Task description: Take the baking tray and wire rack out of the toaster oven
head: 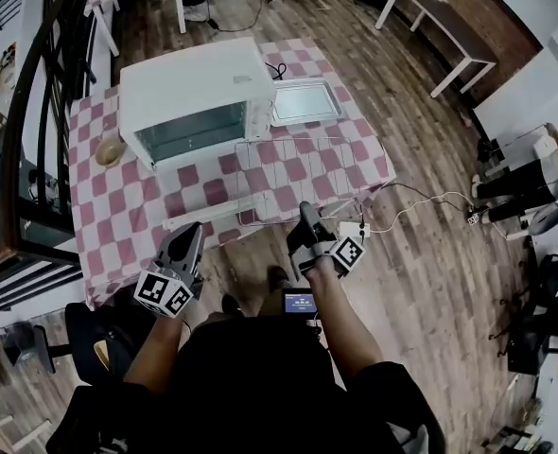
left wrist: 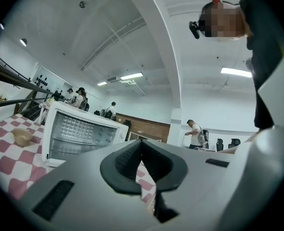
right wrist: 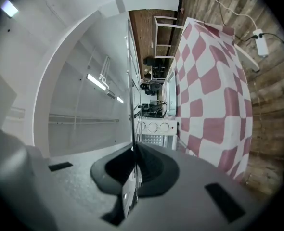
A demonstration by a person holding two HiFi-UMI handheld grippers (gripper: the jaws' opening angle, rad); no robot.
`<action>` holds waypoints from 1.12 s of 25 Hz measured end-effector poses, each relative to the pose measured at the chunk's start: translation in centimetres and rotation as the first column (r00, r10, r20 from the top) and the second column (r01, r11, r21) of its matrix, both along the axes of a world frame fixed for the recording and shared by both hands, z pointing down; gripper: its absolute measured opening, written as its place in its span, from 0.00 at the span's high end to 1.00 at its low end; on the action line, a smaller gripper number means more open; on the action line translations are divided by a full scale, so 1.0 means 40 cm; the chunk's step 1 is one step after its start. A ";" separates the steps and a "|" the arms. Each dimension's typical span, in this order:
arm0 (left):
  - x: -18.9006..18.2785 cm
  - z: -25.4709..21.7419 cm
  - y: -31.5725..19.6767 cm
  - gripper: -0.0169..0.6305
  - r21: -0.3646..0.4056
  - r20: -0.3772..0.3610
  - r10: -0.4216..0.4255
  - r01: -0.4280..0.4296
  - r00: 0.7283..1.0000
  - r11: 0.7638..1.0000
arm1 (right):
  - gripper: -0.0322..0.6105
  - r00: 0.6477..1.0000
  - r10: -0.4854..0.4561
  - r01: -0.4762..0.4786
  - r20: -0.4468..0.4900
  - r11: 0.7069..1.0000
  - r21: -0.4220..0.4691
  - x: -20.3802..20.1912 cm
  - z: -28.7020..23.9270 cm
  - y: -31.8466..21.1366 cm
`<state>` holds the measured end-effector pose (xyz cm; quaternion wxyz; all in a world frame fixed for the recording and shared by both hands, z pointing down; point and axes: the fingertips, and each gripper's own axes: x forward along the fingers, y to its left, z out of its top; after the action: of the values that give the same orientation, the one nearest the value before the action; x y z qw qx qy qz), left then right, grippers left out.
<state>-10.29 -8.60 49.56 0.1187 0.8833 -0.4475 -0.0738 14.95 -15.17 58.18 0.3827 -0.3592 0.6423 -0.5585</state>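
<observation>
Now pinching the near edge of the wire rack (head: pixel 303 170) with the right tool (head: pixel 307 214). Left tool (head: pixel 190 230) pressed together, empty. Farther ahead of the right tool, baking tray (head: pixel 305 102) on the checkered surface (head: pixel 118 216), beside the toaster oven (head: pixel 189 88).

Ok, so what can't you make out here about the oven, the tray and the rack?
Toaster oven interior: head view sees mostly its roof; left gripper view, small and glary.
Wire rack near edge: head view, thin wires fade into the checked cloth.
Baking tray surface: head view, small and reflective.
Thin line at the right gripper: right gripper view, too thin to identify.
</observation>
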 end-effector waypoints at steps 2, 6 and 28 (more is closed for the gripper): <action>0.047 0.014 -0.034 0.98 -0.007 0.001 0.016 -0.016 1.000 1.000 | 0.95 1.000 0.010 -0.010 0.000 1.000 -0.010 0.046 0.019 -0.028; 0.127 0.026 -0.092 0.98 -0.027 0.004 0.021 -0.021 1.000 0.999 | 0.95 1.000 0.015 -0.015 -0.006 0.999 -0.045 0.134 0.069 -0.090; 0.319 0.124 -0.265 0.98 -0.156 0.039 -0.140 0.144 0.989 0.977 | 0.95 0.993 -0.099 0.082 -0.058 0.966 -0.245 0.370 0.340 -0.390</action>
<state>2.46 -19.19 54.53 0.1768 0.8377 -0.5156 -0.0337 29.75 -30.77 71.77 0.2877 -0.3928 0.5981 -0.6366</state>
